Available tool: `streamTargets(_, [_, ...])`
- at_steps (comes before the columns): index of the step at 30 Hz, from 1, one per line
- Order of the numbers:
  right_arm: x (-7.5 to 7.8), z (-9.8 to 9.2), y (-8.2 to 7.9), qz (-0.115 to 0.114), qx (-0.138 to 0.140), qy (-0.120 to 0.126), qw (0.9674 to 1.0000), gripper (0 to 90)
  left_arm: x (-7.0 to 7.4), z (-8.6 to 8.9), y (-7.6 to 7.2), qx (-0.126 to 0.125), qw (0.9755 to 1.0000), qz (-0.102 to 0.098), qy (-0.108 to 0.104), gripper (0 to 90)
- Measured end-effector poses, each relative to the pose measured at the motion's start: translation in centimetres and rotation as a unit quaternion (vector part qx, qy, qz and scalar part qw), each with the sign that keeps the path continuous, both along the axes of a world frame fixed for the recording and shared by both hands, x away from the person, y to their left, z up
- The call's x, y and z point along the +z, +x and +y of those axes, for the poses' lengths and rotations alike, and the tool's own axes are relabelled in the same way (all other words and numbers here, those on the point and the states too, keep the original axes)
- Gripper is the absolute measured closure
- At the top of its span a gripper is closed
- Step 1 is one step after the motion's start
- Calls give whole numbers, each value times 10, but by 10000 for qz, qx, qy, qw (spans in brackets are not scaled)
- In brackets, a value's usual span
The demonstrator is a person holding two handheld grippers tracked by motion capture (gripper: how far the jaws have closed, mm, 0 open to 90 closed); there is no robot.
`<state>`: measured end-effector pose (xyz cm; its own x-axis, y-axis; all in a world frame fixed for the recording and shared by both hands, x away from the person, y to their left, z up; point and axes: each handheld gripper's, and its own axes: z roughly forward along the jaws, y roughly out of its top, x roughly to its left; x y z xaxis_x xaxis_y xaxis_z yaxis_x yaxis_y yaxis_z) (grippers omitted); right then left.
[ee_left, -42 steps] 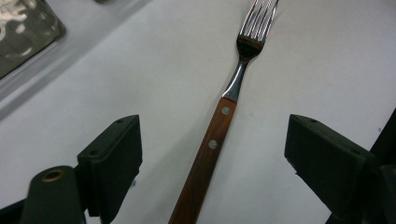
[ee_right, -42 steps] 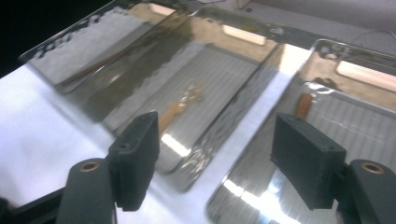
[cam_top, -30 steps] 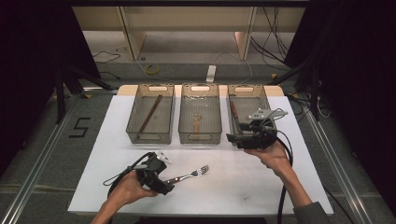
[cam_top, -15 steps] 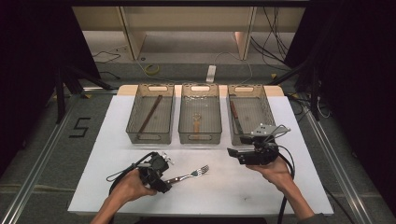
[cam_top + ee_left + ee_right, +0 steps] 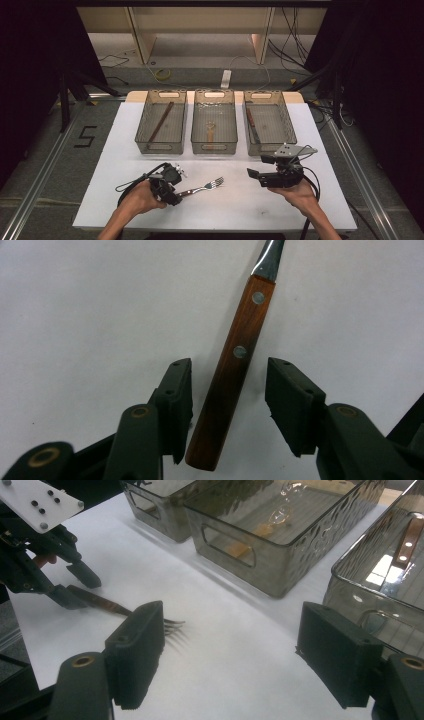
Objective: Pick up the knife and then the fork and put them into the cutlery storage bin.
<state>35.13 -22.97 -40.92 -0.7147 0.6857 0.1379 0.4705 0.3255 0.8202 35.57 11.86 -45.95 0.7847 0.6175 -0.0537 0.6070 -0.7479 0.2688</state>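
A fork (image 5: pixel 202 188) with a brown wooden handle (image 5: pixel 235 370) lies on the white table, tines to the right. My left gripper (image 5: pixel 176 192) straddles the handle's end. Its jaws have just been closing with the handle between them. In the left gripper view a narrow gap still shows on each side, so the pads (image 5: pixel 287 400) do not press. My right gripper (image 5: pixel 255 168) hovers low to the right of the fork, pointing left, open with nothing in it. Beyond its pads (image 5: pixel 137 650) in the right gripper view are the fork's tines (image 5: pixel 172 626) and the left gripper (image 5: pixel 75 587).
Three clear bins stand in a row at the back of the table. The left bin (image 5: pixel 160 148) holds brown sticks, the middle bin (image 5: pixel 214 148) a wooden utensil, the right bin (image 5: pixel 270 148) a brown-handled utensil. Cables trail from both grippers.
My right gripper has come away from the right bin, toward the table's front and lower. The left hand has stayed at the fork's handle.
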Motion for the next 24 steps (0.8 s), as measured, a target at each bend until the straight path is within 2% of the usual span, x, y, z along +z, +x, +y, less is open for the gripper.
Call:
streamTargets(4, [-1,0,-3,36,37,-10,10000,276,-2,-1,0,-94,10000,15,21,591])
streamTargets(9, [-2,0,-7,35,84,-37,10000,277,-3,-2,0,-225,9996,-27,185,655])
streamTargets(13, [-3,0,-9,50,94,-34,9999,276,-3,-2,0,-268,9995,-31,183,681])
streamTargets(16, [-3,0,-12,46,116,-4,9999,276,-3,-1,0,-428,9989,-61,173,713])
streamTargets(18, [-4,0,-14,34,143,23,9999,276,-3,-1,0,-413,9990,-84,145,750])
streamTargets(24, [-6,3,-20,-5,226,47,9997,273,-2,0,0,-361,9993,-106,45,754])
